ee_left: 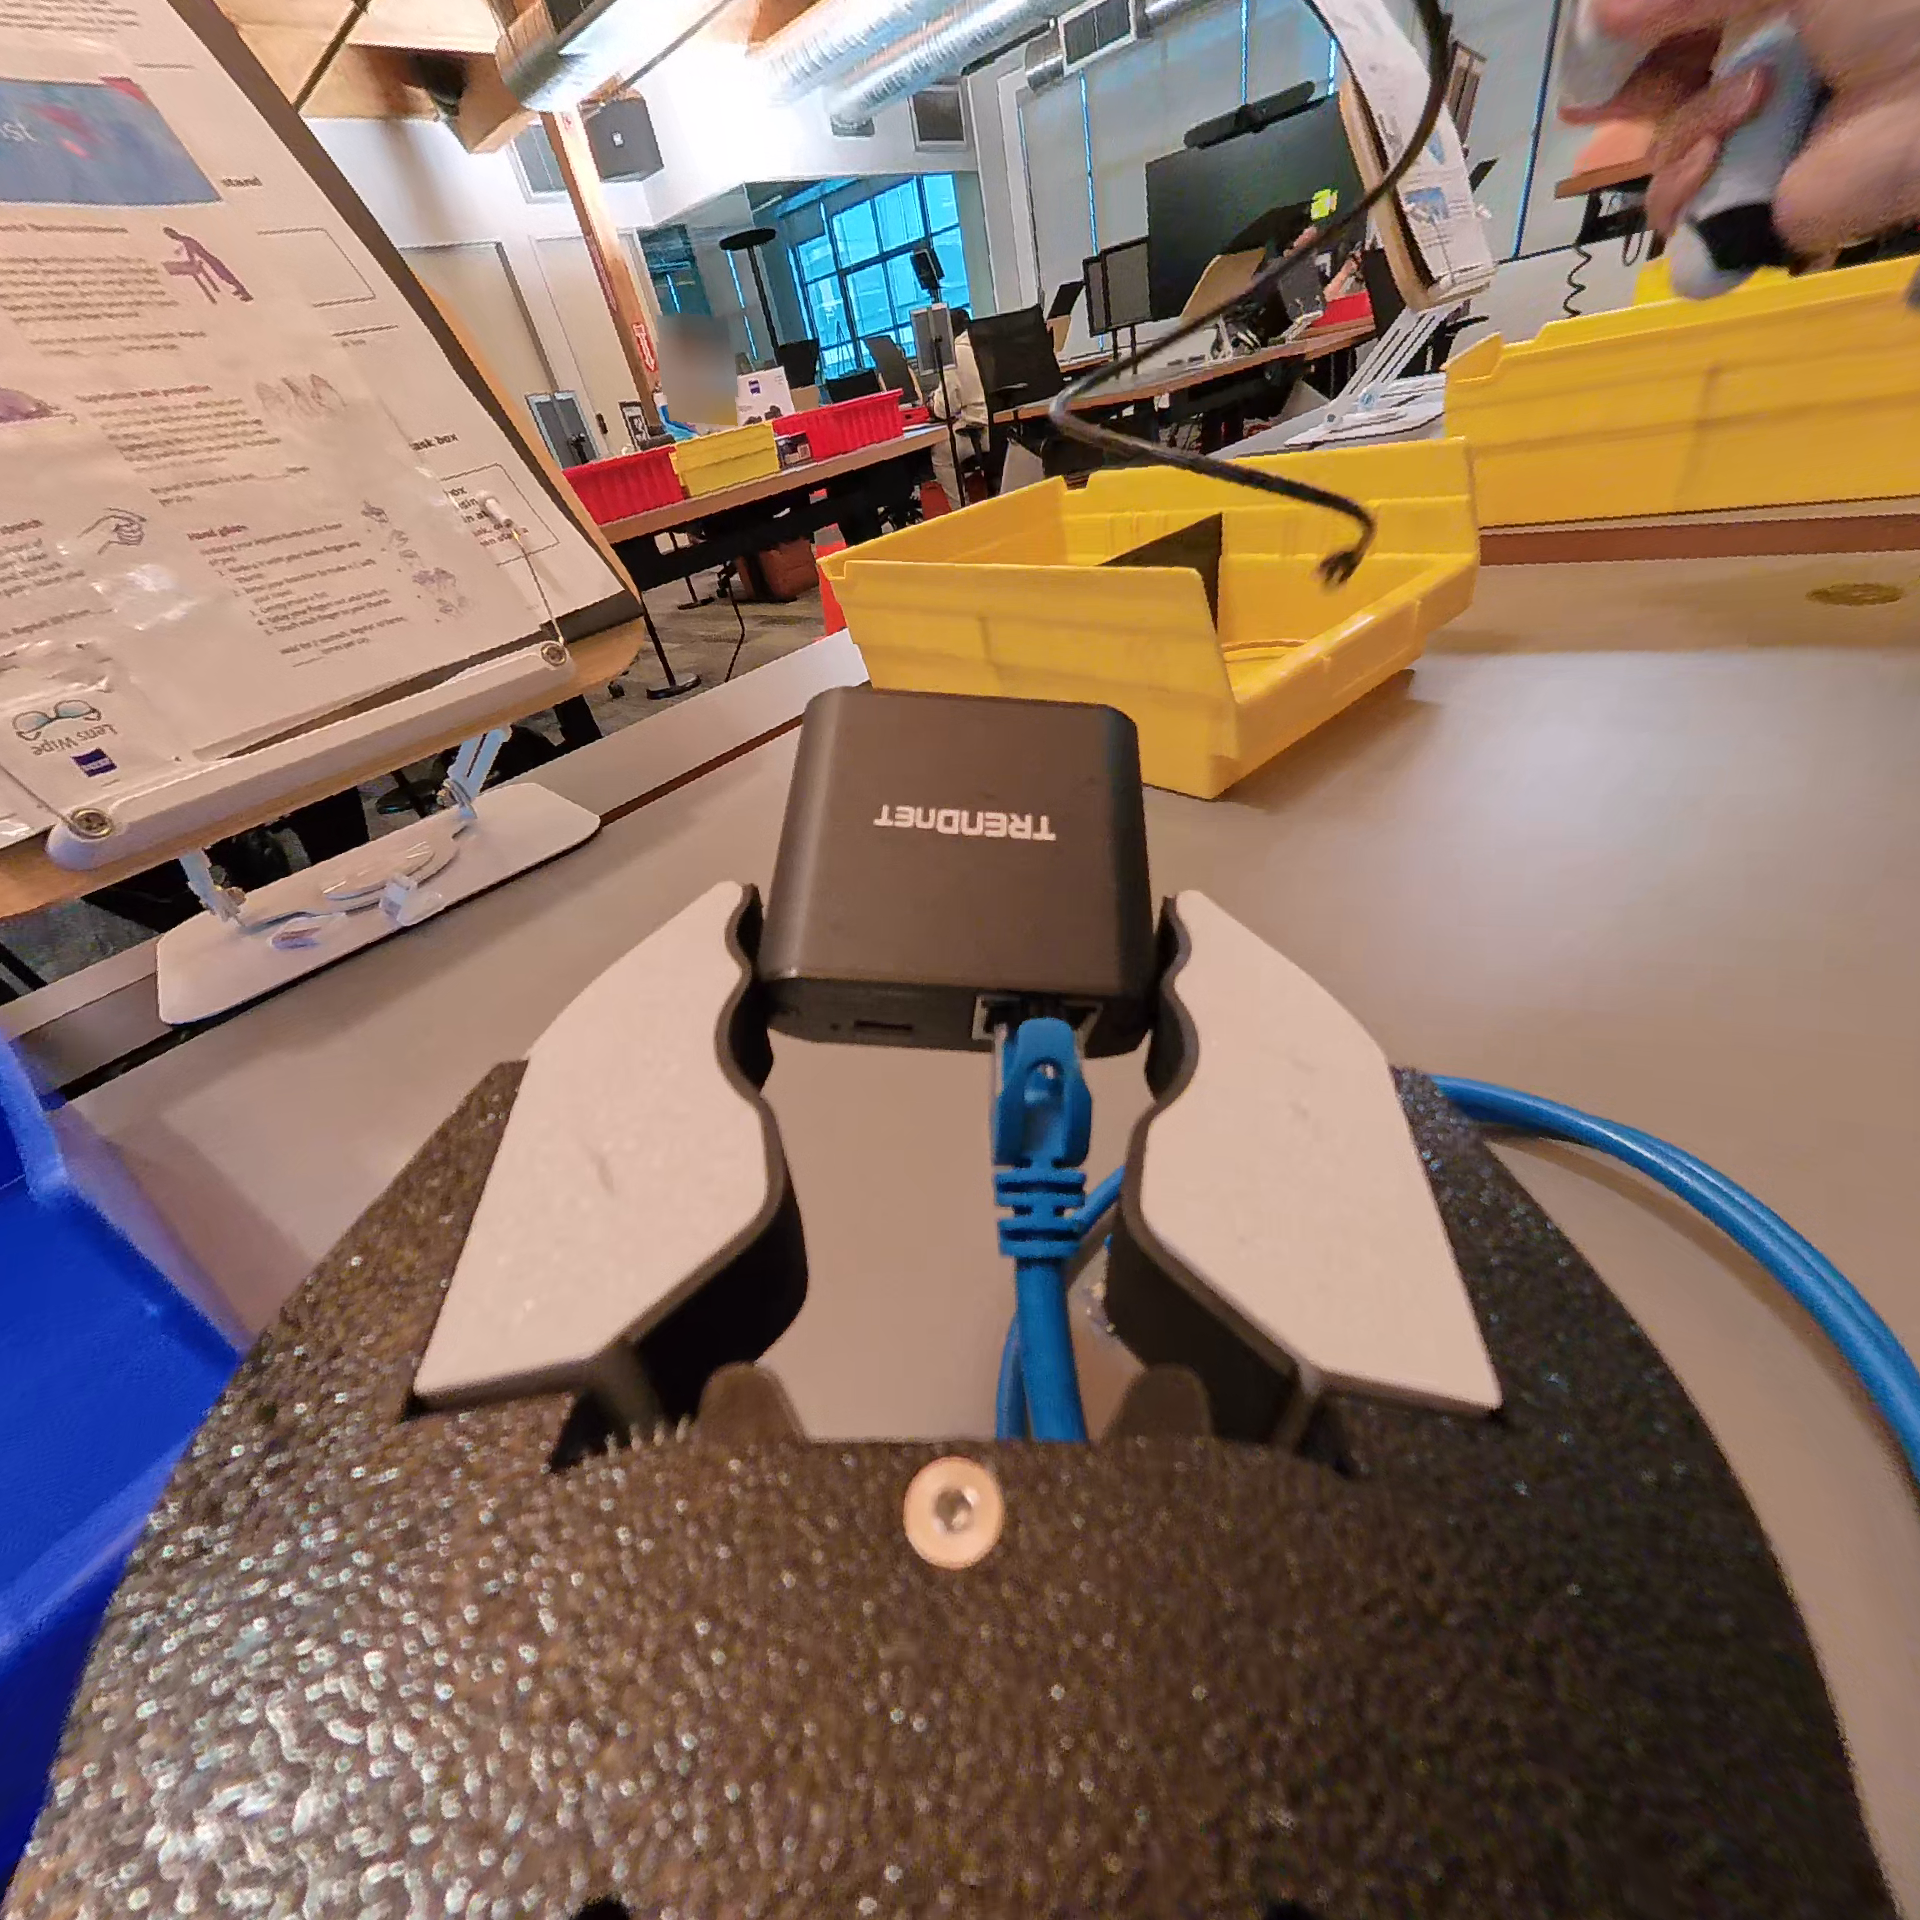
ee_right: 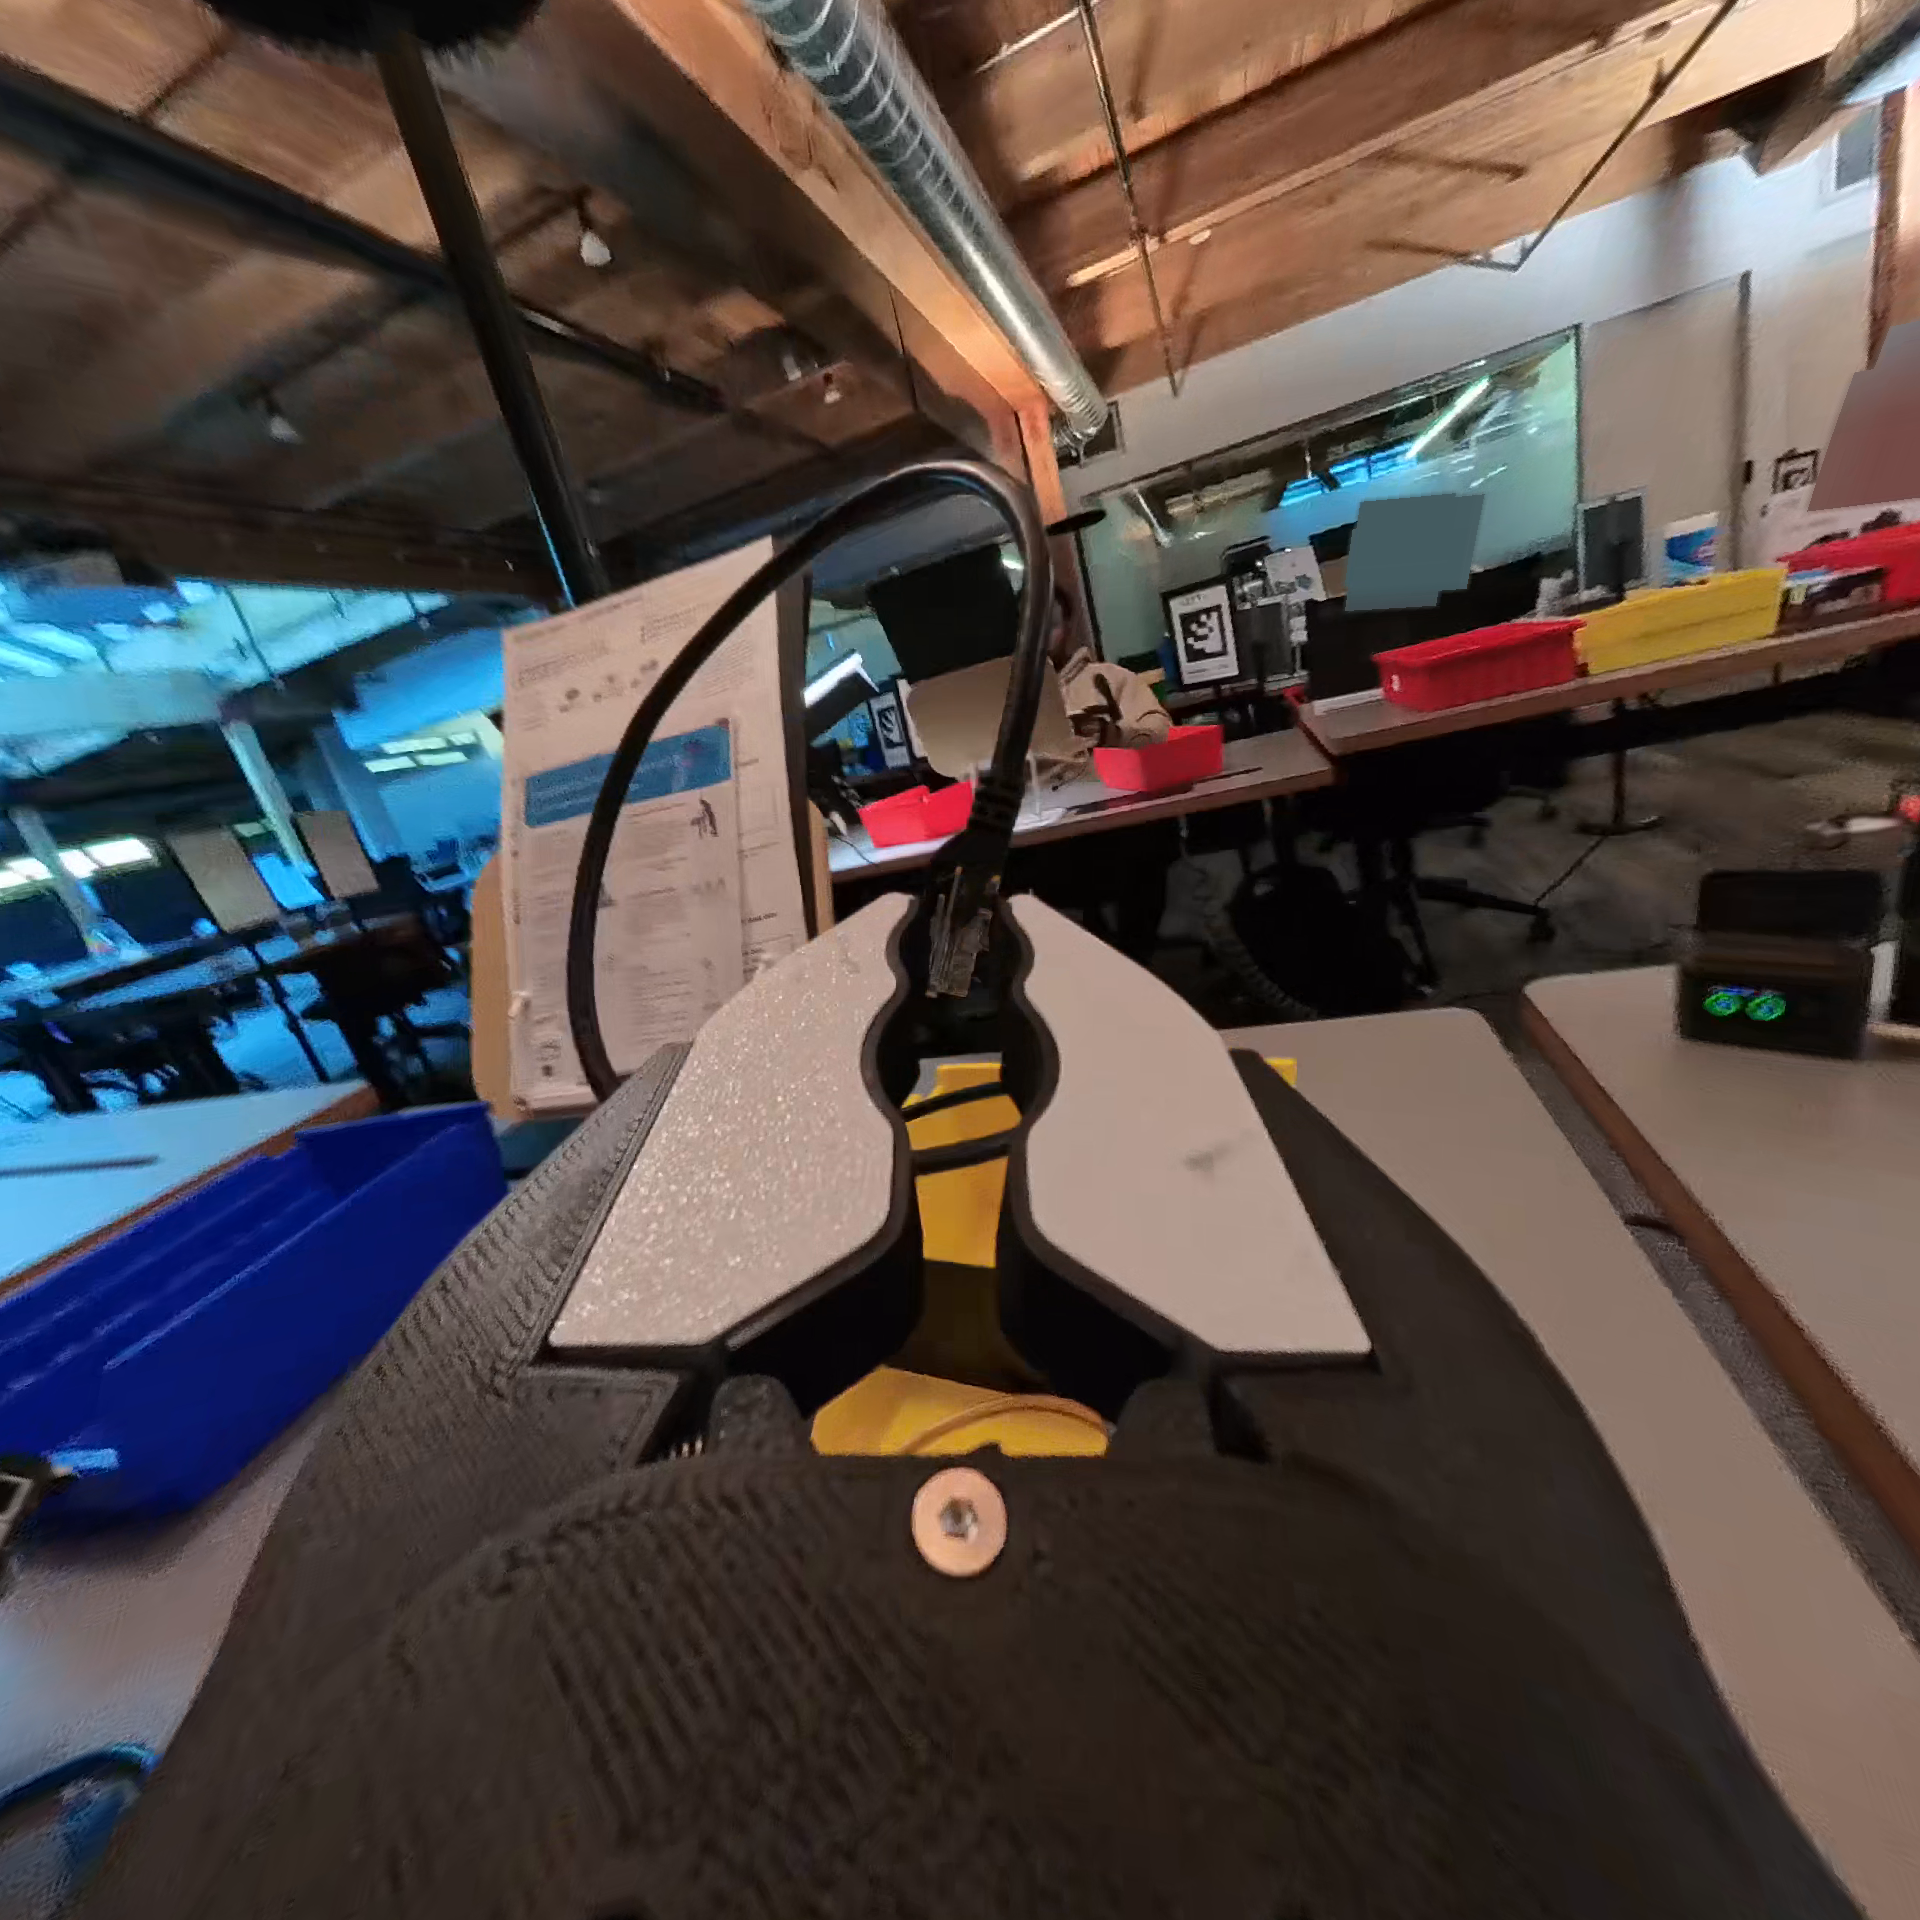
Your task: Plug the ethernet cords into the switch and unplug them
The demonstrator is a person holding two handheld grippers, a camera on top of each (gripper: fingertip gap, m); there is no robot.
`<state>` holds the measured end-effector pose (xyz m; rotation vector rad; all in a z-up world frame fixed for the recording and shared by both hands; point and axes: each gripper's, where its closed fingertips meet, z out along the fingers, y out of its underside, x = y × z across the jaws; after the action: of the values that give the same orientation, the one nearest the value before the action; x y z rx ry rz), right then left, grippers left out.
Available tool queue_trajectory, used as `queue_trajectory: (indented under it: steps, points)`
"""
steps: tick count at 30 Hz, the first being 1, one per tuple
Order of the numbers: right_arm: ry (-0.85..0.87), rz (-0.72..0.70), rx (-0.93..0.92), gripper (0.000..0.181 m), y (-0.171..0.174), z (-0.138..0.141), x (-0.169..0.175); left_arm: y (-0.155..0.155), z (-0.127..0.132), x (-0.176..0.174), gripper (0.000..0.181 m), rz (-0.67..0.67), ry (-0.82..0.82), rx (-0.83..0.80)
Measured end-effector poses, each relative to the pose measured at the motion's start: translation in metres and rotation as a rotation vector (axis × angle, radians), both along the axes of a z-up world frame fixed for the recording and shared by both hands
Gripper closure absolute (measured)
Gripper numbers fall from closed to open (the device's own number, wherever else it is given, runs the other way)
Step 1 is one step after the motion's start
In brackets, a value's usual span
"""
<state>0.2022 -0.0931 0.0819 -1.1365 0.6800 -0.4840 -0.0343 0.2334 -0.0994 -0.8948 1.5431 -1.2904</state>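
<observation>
On the grey table (ee_left: pixel 1558 831), the left gripper (ee_left: pixel 956 966) is clamping the black switch (ee_left: pixel 956 831) by its sides, with the blue cord (ee_left: pixel 1039 1143) sitting plugged in. Raised well above, the right gripper (ee_right: pixel 961 961) is pinching the black cord (ee_right: pixel 665 727) at its rigid plug, the sound place to hold since the rest is hanging limp and light. The yellow bin (ee_left: pixel 1143 623) is crowding just behind the switch, though the port side is appearing open.

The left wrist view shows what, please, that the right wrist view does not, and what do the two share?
Only the left wrist view shows the black switch clamped by the left gripper, with the blue ethernet cord plugged into it. Only the right wrist view shows the black cord's plug pinched in the right gripper. Both show the black cord, a yellow bin and a blue bin.
</observation>
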Motion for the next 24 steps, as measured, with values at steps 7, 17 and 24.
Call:
queue_trajectory:
  steps: [7,17,24]
  points:
    - [0.056,0.019,-0.207,0.169,0.022,-0.026,0.018,-0.001,0.0,0.0,0.111,-0.002,-0.003,0.004]
    - [-0.028,0.182,-0.266,0.169,0.065,-0.02,-0.018,-0.001,0.0,-0.001,0.111,-0.006,-0.002,-0.001]
    - [0.165,0.154,-0.484,0.169,0.065,-0.09,0.008,-0.001,0.001,-0.001,0.111,-0.006,-0.003,-0.007]
